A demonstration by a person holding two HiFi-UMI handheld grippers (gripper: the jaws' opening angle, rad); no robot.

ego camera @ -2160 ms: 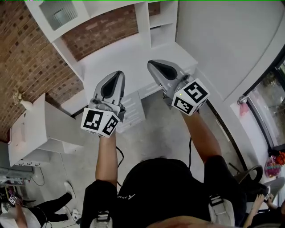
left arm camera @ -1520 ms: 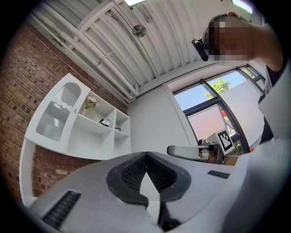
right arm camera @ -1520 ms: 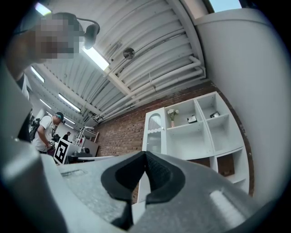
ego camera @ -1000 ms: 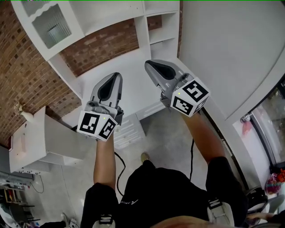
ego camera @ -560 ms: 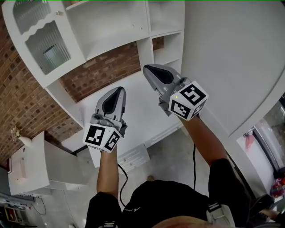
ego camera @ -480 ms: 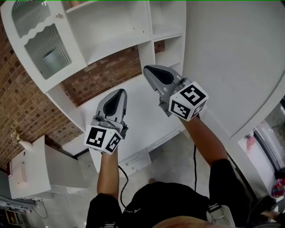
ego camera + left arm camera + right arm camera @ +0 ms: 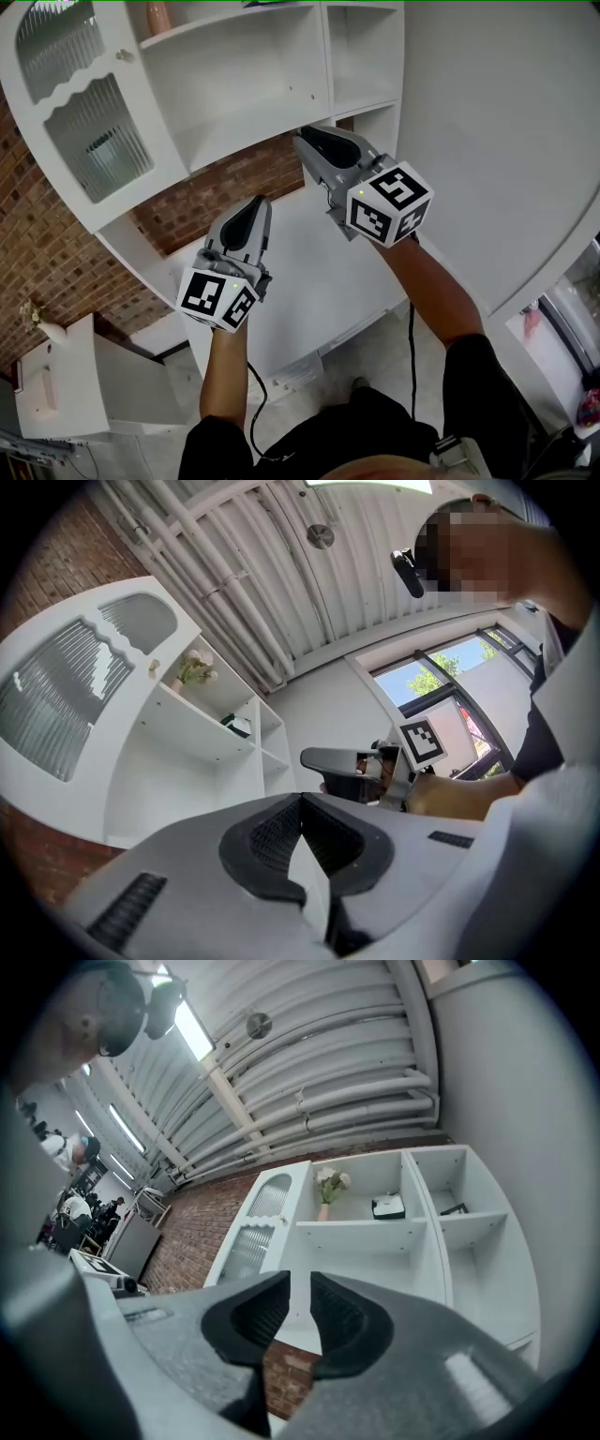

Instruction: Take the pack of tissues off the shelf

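The right gripper (image 7: 300, 1283) is just starting to part its jaws, with only a narrow slit and nothing between them. The left gripper (image 7: 300, 801) has its jaws pressed together, empty. Both are raised toward the white shelf (image 7: 366, 1225) and remain well apart from it. The pack of tissues (image 7: 388, 1206) sits on the upper board, hard against the right divider, with a vase of flowers (image 7: 324, 1206) at the far left end. The pack is likely light, soft and film-wrapped – slippery and easily crushed – so a wide, gentle pinch across its short sides at mid-height should suit.
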